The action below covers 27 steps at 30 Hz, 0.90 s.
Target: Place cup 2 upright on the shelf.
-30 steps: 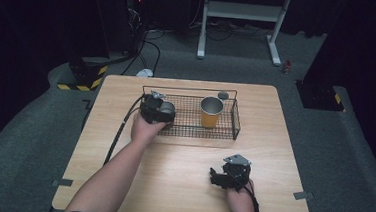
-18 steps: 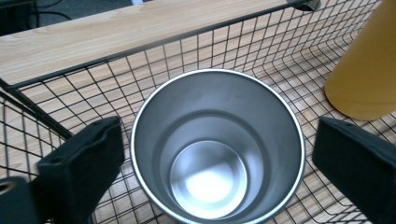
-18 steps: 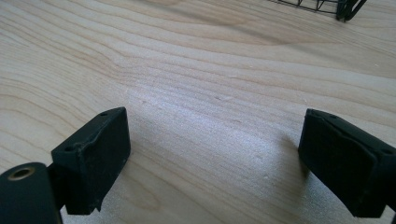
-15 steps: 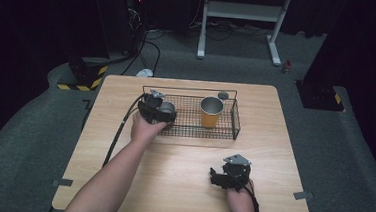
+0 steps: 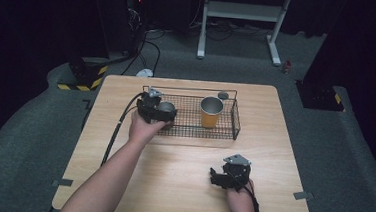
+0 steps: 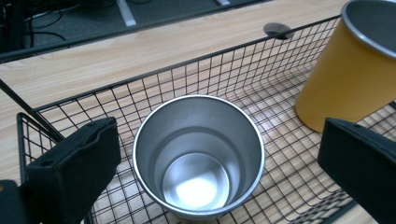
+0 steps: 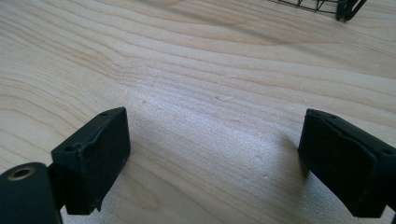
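Silver steel cup (image 6: pixel 199 156), upright and empty, at the left end of the black wire basket (image 6: pixel 261 88)

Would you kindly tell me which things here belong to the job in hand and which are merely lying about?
In the job: left gripper, silver cup, wire basket.
Lying about: yellow cup, small grey disc, right gripper, resting open on the table.
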Available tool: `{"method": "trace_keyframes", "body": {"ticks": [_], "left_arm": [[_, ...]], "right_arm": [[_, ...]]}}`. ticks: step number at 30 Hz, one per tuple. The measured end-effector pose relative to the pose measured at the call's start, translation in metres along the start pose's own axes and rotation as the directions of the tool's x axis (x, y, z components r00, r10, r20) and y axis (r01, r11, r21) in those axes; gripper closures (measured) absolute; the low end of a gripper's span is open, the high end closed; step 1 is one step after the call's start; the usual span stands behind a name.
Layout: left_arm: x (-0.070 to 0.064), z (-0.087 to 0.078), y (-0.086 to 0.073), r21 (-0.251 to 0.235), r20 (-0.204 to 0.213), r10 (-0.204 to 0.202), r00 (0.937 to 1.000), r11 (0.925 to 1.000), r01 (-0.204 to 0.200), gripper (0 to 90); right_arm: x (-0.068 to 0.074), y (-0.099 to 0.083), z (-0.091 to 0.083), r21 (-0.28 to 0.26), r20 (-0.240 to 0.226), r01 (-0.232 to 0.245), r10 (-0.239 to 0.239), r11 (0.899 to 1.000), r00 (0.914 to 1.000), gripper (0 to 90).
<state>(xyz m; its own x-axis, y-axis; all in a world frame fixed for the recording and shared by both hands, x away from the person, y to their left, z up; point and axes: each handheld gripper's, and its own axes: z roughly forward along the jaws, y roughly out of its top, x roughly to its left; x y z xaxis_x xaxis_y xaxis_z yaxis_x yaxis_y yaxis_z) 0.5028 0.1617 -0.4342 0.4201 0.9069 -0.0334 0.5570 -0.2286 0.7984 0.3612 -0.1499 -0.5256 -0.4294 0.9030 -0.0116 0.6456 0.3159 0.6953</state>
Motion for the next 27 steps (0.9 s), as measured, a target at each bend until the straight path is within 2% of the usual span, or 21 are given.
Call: {"method": "trace_keyframes", "body": {"ticks": [6,8,9,16,27], "left_arm": [[0.003,-0.009,-0.001,0.003,0.014,-0.006,0.9999,1.0000,0.006,0.0],[0.006,-0.012,-0.003,0.004,0.018,-0.002,0.9998,1.0000,0.002,0.0],[0.006,-0.014,-0.005,0.003,0.023,-0.016,0.9996,0.9999,0.016,0.0],[0.008,-0.026,-0.016,0.001,0.036,-0.009,0.9993,1.0000,0.009,0.0],[0.017,-0.045,-0.034,-0.003,0.030,0.000,0.9996,1.0000,0.000,0.0]], "right_arm": [[0.000,0.000,0.000,0.000,-0.001,0.002,-0.002,1.000,1.0000,8.8],[0.000,0.000,0.000,0.000,-0.001,0.003,-0.003,1.000,1.0000,8.8],[0.000,0.000,0.000,-0.002,-0.002,0.003,-0.003,1.000,1.0000,8.8],[0.000,0.000,0.000,-0.001,-0.003,0.001,-0.001,1.000,1.0000,8.8],[0.000,0.000,0.000,-0.001,-0.003,0.001,-0.001,1.000,1.0000,8.7]]}}
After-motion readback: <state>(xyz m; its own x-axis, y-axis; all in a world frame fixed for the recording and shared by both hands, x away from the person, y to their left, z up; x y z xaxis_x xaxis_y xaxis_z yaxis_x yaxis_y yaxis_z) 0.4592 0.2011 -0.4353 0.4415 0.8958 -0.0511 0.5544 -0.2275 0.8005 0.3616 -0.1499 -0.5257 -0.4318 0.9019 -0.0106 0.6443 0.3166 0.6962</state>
